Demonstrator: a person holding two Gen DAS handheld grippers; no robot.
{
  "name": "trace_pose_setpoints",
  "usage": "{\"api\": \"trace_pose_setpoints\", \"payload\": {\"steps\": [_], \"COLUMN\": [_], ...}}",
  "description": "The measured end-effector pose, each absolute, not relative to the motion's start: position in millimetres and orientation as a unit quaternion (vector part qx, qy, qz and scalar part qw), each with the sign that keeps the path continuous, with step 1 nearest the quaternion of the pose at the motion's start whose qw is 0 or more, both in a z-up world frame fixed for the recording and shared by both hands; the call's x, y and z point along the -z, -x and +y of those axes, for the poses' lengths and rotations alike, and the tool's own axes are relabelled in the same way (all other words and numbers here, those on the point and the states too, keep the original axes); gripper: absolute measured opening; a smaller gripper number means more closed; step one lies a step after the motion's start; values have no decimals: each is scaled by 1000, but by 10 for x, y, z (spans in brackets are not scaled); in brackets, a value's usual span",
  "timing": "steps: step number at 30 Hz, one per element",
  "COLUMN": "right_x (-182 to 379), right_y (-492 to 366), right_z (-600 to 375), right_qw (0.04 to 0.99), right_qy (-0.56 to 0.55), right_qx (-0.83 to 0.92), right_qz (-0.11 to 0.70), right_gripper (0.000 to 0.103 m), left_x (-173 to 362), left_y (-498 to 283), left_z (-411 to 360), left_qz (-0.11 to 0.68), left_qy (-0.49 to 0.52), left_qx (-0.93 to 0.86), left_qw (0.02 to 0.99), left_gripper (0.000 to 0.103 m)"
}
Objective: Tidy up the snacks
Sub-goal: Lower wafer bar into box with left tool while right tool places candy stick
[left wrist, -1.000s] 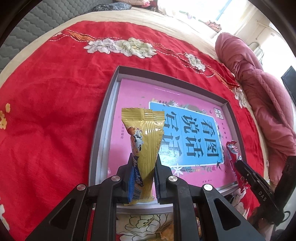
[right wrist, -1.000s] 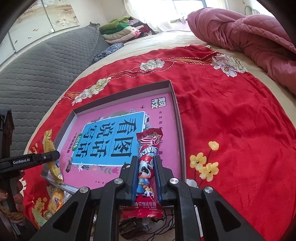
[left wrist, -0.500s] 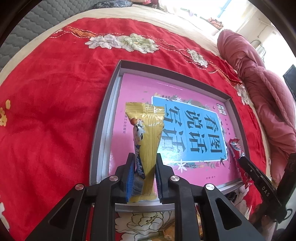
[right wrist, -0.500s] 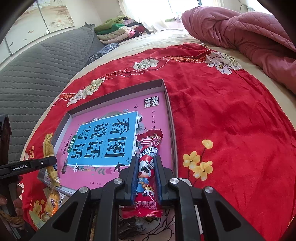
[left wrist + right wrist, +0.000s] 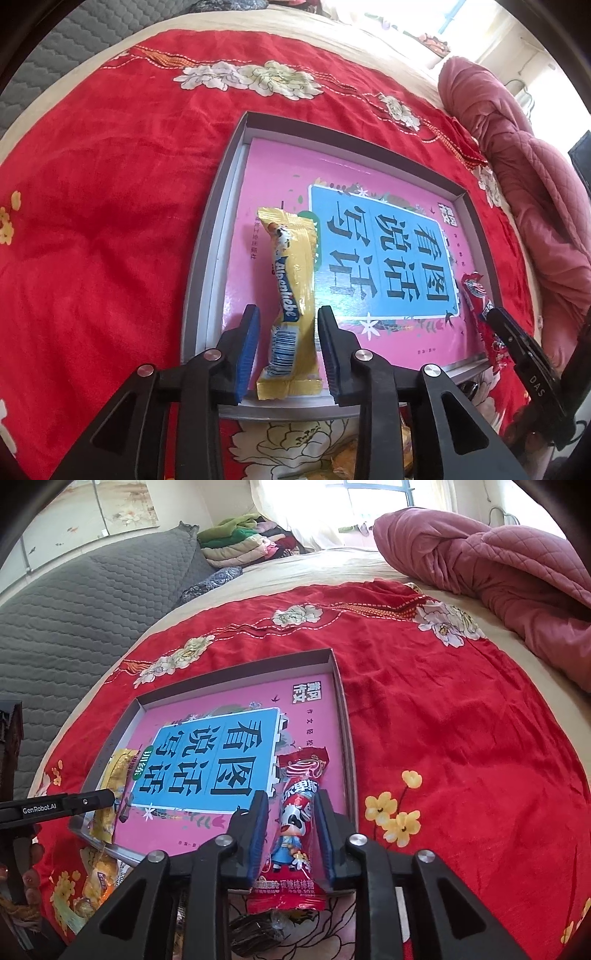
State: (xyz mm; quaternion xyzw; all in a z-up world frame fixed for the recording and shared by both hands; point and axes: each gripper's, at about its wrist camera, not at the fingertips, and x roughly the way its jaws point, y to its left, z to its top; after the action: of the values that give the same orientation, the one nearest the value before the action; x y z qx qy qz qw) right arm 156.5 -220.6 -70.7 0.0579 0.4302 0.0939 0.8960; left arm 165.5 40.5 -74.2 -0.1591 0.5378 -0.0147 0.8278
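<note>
A yellow snack packet (image 5: pixel 295 280) lies at the near left of the grey tray (image 5: pixel 207 236), on the pink book (image 5: pixel 288 173) inside it. My left gripper (image 5: pixel 288 312) straddles the packet; its jaws are opening and the pads stand off the wrapper. At the near right of the tray (image 5: pixel 341 709) lies a red snack packet (image 5: pixel 301 812), its tail hanging over the front rim. My right gripper (image 5: pixel 291 796) is around it, jaws opening, with a thin gap at the pads. Each view shows the other packet, the yellow (image 5: pixel 118 771) and the red (image 5: pixel 476 291).
The tray sits on a red flowered cloth (image 5: pixel 461 738) over a bed. A pink quilt (image 5: pixel 498 565) is bunched at the far right and a grey padded headboard (image 5: pixel 74 620) stands at the left. Several loose snacks (image 5: pixel 99 878) lie in front of the tray.
Both grippers' jaws have spread apart and let go of their packets. The yellow packet has dropped flat onto the book, and the red one rests in the tray.
</note>
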Motion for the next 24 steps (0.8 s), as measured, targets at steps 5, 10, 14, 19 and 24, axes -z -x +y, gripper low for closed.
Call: {"api": "trace_pose_setpoints", "payload": {"steps": [5,10,14,19,24], "right_x": [673,634,577,509,434], "right_y": [-1552,-1537,-1519,-1489,-1422], "right_z": [-2189,-2171,-2170,-2193,-2220], "right_qw": [898,899,901,903,905], "right_qy": [-57,-58,-59,-66,-73], "right_qx": [-99,-108,-114,-119,-126], "right_qz": [425,421,414,408,401], "right_gripper": [28,35,35,36,46], "left_x": [652,545,453,329,238], "left_y": [-1622,-1581,-1530,-1432,-1318], "left_z": [392,374,373,383,354], "left_qz": [531,523,517,510,506], "left_qy": [160,157,157,157,150], "left_qx": [21,26,31,38,50], "left_qw": [832,837,841,845,848], "left_gripper": [46,47,51,52,53]}}
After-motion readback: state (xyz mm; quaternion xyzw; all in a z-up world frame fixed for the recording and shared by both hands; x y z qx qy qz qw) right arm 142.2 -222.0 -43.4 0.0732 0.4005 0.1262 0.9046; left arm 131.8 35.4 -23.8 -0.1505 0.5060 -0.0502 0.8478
